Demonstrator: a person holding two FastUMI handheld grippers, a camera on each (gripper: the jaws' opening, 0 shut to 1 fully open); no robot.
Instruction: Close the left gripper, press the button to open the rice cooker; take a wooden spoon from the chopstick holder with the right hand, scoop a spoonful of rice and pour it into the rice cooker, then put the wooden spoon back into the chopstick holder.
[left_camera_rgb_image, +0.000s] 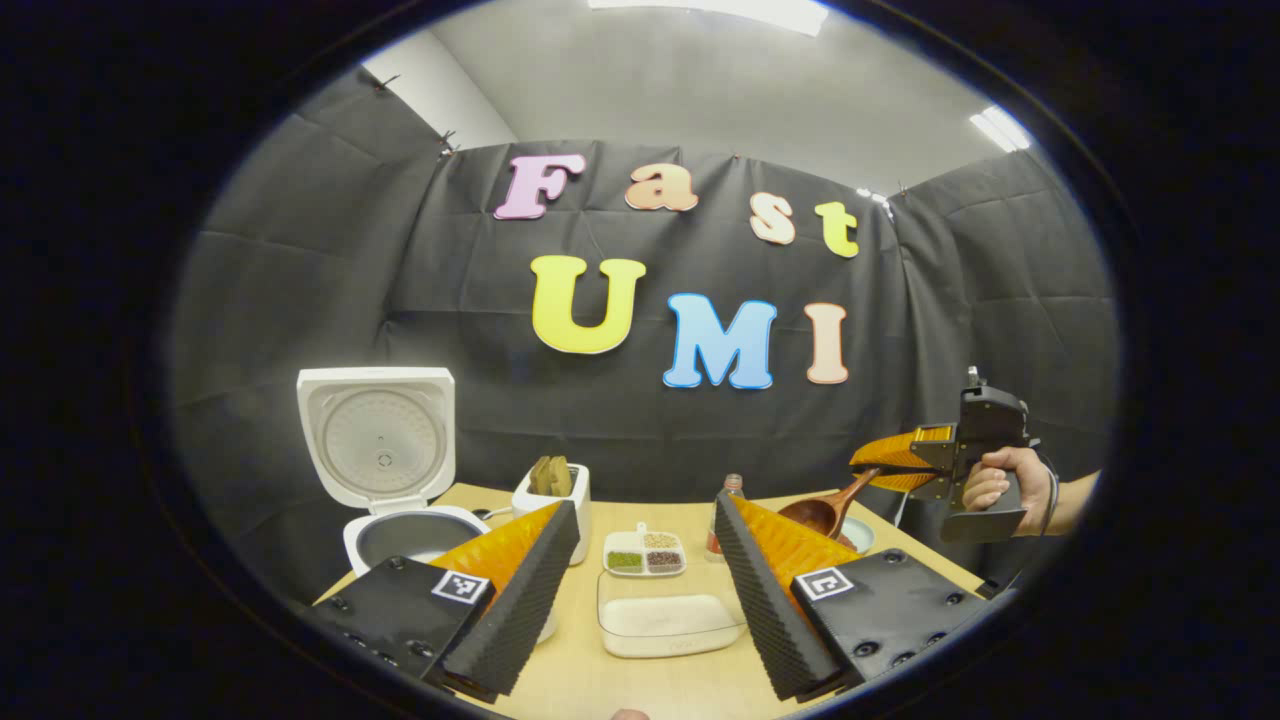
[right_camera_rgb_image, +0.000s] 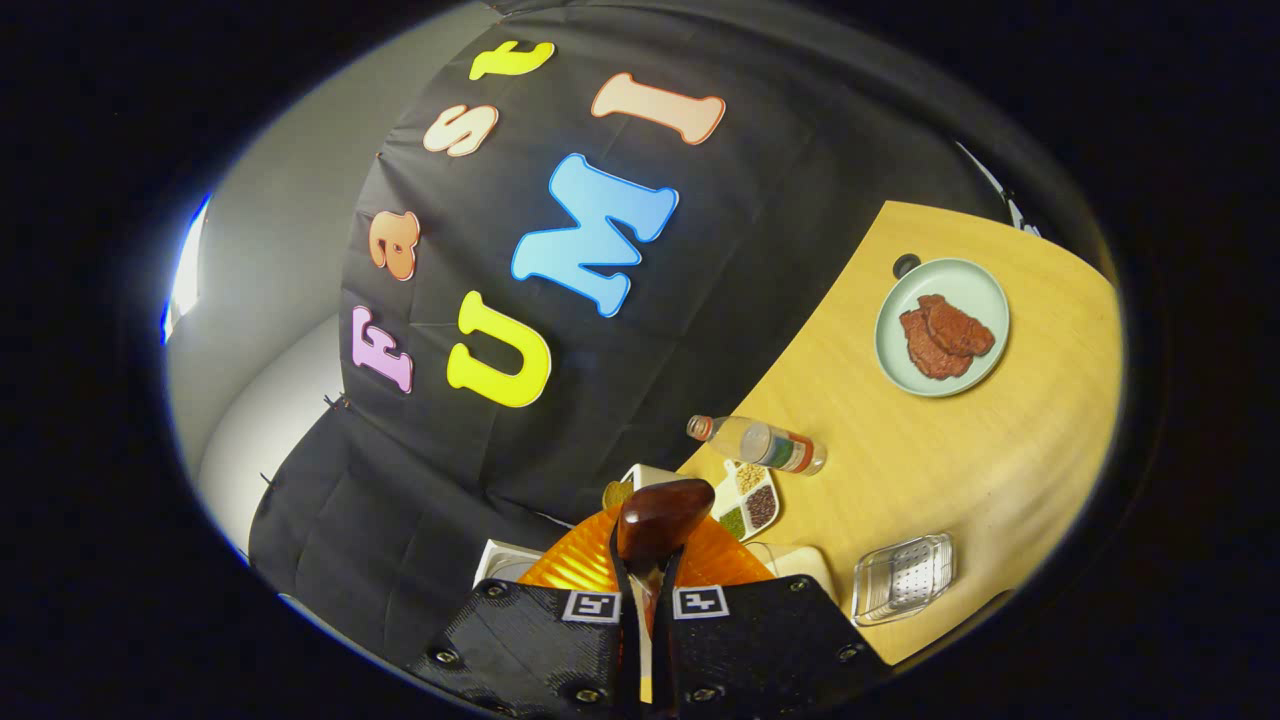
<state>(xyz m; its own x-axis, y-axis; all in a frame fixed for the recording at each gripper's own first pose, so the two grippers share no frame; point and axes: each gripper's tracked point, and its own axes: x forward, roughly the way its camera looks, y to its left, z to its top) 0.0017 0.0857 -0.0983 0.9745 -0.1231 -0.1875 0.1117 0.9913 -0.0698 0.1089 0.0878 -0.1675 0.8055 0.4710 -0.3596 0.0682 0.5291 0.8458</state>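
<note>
Right gripper (left_camera_rgb_image: 885, 462) fingers clamped on brown wooden spoon (left_camera_rgb_image: 825, 510), right of open white rice cooker (left_camera_rgb_image: 400, 500). Left gripper (left_camera_rgb_image: 640, 560) fingers apart. Spoon bowl seemingly empty; thin handle may twist, spilling rice across bench (left_camera_rgb_image: 570, 680).

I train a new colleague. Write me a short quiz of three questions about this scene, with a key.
1. True or false: the lid of the rice cooker is open.
2. What do the right tongs hold? A) bottle B) wooden spoon C) plate
3. Fill in: the left tongs are ___ (open/shut).

Key: 1 true. 2 B, the wooden spoon, held with the fingers closed on its handle. 3 open, with the tray of white rice showing between the fingers.
</note>
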